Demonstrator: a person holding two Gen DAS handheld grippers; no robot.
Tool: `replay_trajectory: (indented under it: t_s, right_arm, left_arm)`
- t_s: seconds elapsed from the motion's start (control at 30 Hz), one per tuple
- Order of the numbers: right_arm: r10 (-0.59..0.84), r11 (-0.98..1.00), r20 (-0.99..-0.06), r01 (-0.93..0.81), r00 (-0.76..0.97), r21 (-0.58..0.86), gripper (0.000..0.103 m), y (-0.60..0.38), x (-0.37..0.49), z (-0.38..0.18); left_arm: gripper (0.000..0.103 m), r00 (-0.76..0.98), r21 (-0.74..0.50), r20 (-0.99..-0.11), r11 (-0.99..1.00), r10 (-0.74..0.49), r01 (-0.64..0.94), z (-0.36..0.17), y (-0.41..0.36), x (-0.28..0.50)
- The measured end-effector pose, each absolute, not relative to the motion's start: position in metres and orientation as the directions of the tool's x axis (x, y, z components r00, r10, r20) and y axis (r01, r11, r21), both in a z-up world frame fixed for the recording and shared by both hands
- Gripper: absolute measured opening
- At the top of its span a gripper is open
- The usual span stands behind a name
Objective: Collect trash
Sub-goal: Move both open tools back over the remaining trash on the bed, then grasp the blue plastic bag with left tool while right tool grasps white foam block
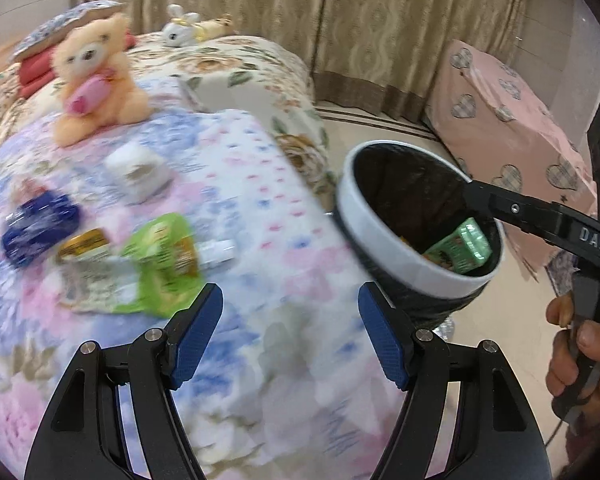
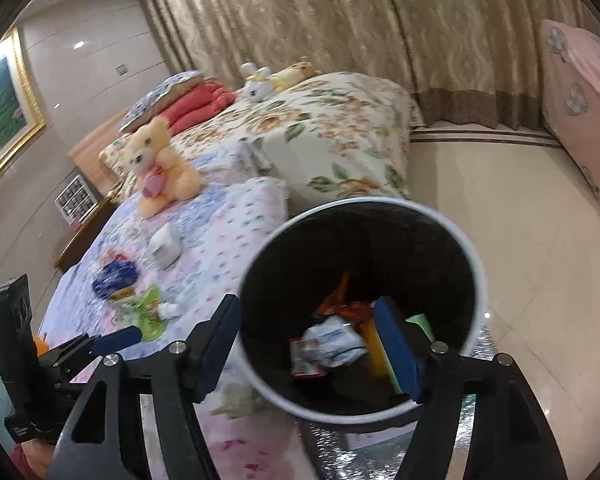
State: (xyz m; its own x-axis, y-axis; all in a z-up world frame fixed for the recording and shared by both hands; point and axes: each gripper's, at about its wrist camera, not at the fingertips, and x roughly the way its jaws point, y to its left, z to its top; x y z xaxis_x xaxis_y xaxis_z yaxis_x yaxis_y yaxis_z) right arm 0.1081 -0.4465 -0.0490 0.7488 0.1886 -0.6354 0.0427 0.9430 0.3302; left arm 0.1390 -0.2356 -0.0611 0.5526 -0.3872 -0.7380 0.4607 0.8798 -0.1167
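Note:
A white-rimmed trash bin with a black liner (image 1: pixel 384 240) (image 2: pixel 474 268) stands on the floor beside the bed and holds several wrappers. On the pastel blanket lie a green packet (image 1: pixel 164 264) (image 2: pixel 150 312), a blue wrapper (image 1: pixel 40 226) (image 2: pixel 114 276), a yellow-labelled wrapper (image 1: pixel 86 244), a white crumpled tissue (image 1: pixel 138 172) (image 2: pixel 165 246) and a small white tube (image 1: pixel 218 252). My left gripper (image 1: pixel 290 332) is open and empty above the blanket. My right gripper (image 2: pixel 312 344) is open and empty over the bin's near rim; it also shows in the left wrist view (image 1: pixel 470 190).
An orange teddy bear (image 1: pixel 96 76) (image 2: pixel 158 166) sits on the bed. A white bunny toy (image 1: pixel 182 28) (image 2: pixel 256 82) and pillows (image 2: pixel 188 100) lie further back. Curtains (image 2: pixel 340 12) hang behind. A pink heart-patterned cover (image 1: pixel 508 120) is at right. Tiled floor (image 2: pixel 520 220) surrounds the bin.

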Motion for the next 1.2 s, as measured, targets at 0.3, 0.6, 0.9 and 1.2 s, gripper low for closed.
replay_trajectory:
  t_s: [0.3, 0.6, 0.9, 1.2]
  right_arm:
    - [0.319, 0.919, -0.607, -0.082, 0.727, 0.385, 0.077, -0.386, 0.110, -0.052]
    - [0.382, 0.911, -0.614, -0.170, 0.690, 0.376, 0.080, -0.336, 0.115, -0.059]
    - [0.406, 0.907, -0.633, -0.203, 0.660, 0.370, 0.081, -0.312, 0.130, -0.068]
    - [0.438, 0.896, -0.652, -0.240, 0.618, 0.374, 0.081, -0.294, 0.151, -0.081]
  left_arm:
    - [0.072, 0.583, -0.113, -0.755, 0.935, -0.302, 0.337, -0.076, -0.164, 0.132]
    - [0.072, 0.601, -0.134, -0.761, 0.966, -0.245, 0.223, -0.085, -0.110, 0.131]
    - [0.072, 0.601, -0.146, -0.771, 0.977, -0.211, 0.154, -0.092, -0.073, 0.142]
    - [0.072, 0.608, -0.143, -0.773, 0.983, -0.183, 0.114, -0.093, -0.048, 0.161]
